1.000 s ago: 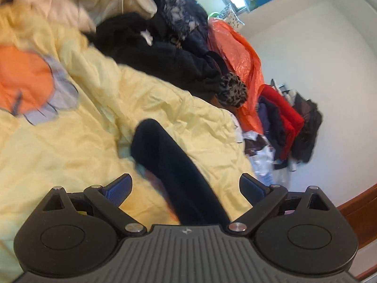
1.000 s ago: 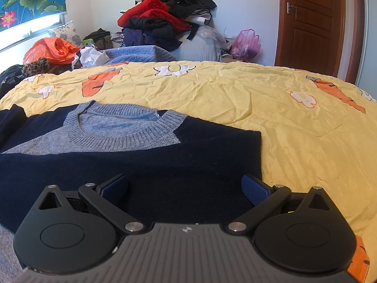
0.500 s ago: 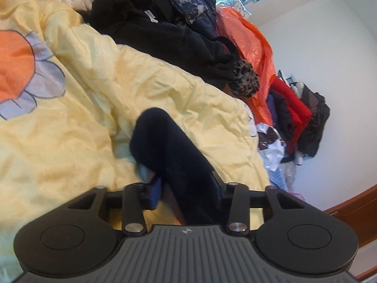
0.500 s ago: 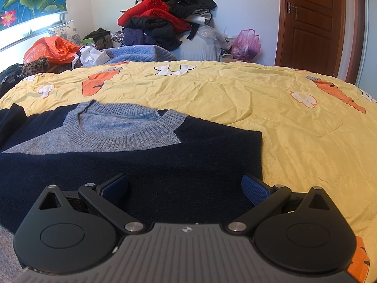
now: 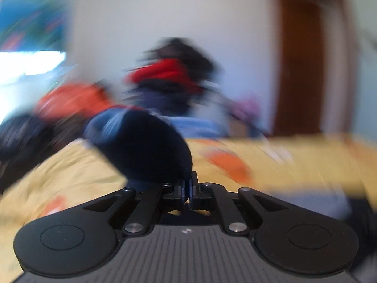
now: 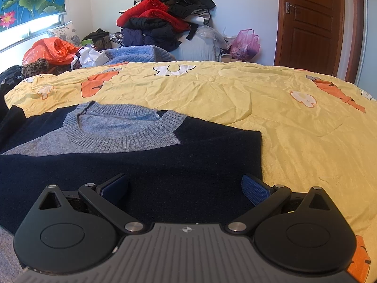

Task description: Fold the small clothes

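A navy sweater (image 6: 141,162) with a grey knit collar (image 6: 122,136) lies flat on the yellow bedspread (image 6: 271,108). In the blurred left wrist view, my left gripper (image 5: 187,189) is shut on the sweater's navy sleeve (image 5: 150,146), which bulges up in front of the pads. My right gripper (image 6: 185,187) hovers open over the sweater's body near its right edge, with nothing between its blue fingertips (image 6: 255,188).
A pile of red and dark clothes (image 6: 165,21) is heaped beyond the bed. An orange bag (image 6: 49,49), a blue blanket (image 6: 139,55) and a pink bag (image 6: 245,44) lie near it. A brown door (image 6: 313,21) stands at the right.
My left gripper closed on the navy sleeve and swung round with it, so its view now faces the clothes pile and door. The right gripper stayed put.
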`<state>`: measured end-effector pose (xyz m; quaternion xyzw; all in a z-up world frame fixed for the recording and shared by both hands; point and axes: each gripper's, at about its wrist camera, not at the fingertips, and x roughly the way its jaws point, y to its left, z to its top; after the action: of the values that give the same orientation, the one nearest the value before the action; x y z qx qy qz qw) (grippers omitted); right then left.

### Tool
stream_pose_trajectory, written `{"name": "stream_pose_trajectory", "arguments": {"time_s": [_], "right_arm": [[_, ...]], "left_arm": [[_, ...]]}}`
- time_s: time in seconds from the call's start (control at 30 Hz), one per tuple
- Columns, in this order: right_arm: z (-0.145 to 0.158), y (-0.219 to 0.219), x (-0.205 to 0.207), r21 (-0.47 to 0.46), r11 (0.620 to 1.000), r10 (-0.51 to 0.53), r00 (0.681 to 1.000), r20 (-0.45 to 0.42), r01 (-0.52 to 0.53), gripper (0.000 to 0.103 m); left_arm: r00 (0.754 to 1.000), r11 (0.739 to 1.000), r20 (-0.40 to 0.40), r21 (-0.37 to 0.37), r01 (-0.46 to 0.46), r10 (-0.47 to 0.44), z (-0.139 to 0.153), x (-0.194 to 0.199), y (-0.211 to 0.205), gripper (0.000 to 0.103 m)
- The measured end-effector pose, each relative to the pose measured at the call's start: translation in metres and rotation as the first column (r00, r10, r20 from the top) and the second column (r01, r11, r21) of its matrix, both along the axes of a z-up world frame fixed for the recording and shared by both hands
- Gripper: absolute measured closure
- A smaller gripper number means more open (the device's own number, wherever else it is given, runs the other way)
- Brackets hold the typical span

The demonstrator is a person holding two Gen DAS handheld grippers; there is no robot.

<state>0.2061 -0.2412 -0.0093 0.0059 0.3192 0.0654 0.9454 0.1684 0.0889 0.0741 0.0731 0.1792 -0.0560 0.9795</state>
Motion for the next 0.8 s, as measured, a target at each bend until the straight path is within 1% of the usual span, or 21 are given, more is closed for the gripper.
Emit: {"name": "stream_pose_trajectory", "arguments": {"time_s": [0.03,0.07,0.1,0.13,0.17,0.23,0.27,0.3,0.33,0.4,0.53,0.57,0.6,0.67,0.7,0.8], "right_arm": [[0.000,-0.001,0.000,0.005,1.000,0.000,1.000,0.001,0.000,0.000],[0.000,-0.002,0.000,0.012,1.000,0.000,1.000,0.002,0.000,0.000],[0.000,-0.003,-0.001,0.020,1.000,0.000,1.000,0.003,0.000,0.000],[0.001,-0.006,-0.001,0.029,1.000,0.000,1.000,0.005,0.000,0.000],[0.001,-0.007,-0.001,0.038,0.999,0.000,1.000,0.006,0.000,0.000],[0.001,-0.008,-0.002,0.052,0.999,0.000,1.000,0.008,0.000,0.000],[0.001,-0.009,-0.002,0.055,0.998,0.000,1.000,0.009,0.000,0.000],[0.002,-0.008,-0.002,0.055,0.998,0.000,1.000,0.009,0.000,0.000],[0.002,-0.009,-0.002,0.055,0.998,0.000,1.000,0.010,0.000,0.000],[0.001,-0.009,-0.002,0.058,0.998,0.000,1.000,0.010,-0.001,0.000],[0.006,-0.014,-0.002,0.102,0.995,-0.005,1.000,0.004,0.005,0.001],[0.011,-0.014,-0.004,0.128,0.992,-0.023,1.000,-0.008,0.024,0.001],[0.018,-0.014,-0.007,0.181,0.983,-0.030,0.999,-0.014,0.033,0.003],[0.031,-0.012,-0.014,0.333,0.943,0.024,1.000,-0.005,-0.021,0.003],[0.036,-0.005,-0.015,0.379,0.924,0.064,0.998,-0.009,-0.056,0.004],[0.038,0.023,-0.005,0.421,0.898,0.173,0.982,-0.074,-0.127,0.006]], "left_arm": [[0.995,0.990,-0.026,0.106,0.095,-0.092,-0.015,-0.013,-0.039,0.100],[0.986,0.967,-0.051,0.193,0.166,-0.159,-0.030,-0.026,-0.072,0.100],[0.978,0.944,-0.063,0.254,0.210,-0.201,-0.043,-0.037,-0.094,0.100],[0.973,0.929,-0.073,0.289,0.231,-0.219,-0.052,-0.044,-0.108,0.100],[0.971,0.925,-0.096,0.295,0.238,-0.220,-0.058,-0.047,-0.117,0.099],[0.973,0.949,-0.154,0.240,0.205,-0.172,-0.066,-0.044,-0.117,0.099],[0.973,0.956,-0.172,0.223,0.188,-0.151,-0.071,-0.042,-0.114,0.100],[0.974,0.958,-0.174,0.222,0.182,-0.145,-0.078,-0.044,-0.111,0.100],[0.974,0.959,-0.171,0.218,0.183,-0.147,-0.078,-0.045,-0.109,0.100],[0.975,0.969,-0.170,0.173,0.174,-0.144,-0.076,-0.044,-0.100,0.100],[0.973,0.974,-0.181,0.145,0.172,-0.145,-0.074,-0.043,-0.100,0.100],[0.972,0.975,-0.181,0.137,0.175,-0.149,-0.073,-0.045,-0.100,0.100],[0.972,0.976,-0.182,0.126,0.176,-0.151,-0.073,-0.043,-0.098,0.100],[0.971,0.979,-0.182,0.107,0.175,-0.154,-0.072,-0.044,-0.097,0.099],[0.971,0.980,-0.183,0.099,0.175,-0.155,-0.072,-0.044,-0.095,0.099],[0.971,0.982,-0.181,0.078,0.174,-0.158,-0.072,-0.043,-0.092,0.098]]}}
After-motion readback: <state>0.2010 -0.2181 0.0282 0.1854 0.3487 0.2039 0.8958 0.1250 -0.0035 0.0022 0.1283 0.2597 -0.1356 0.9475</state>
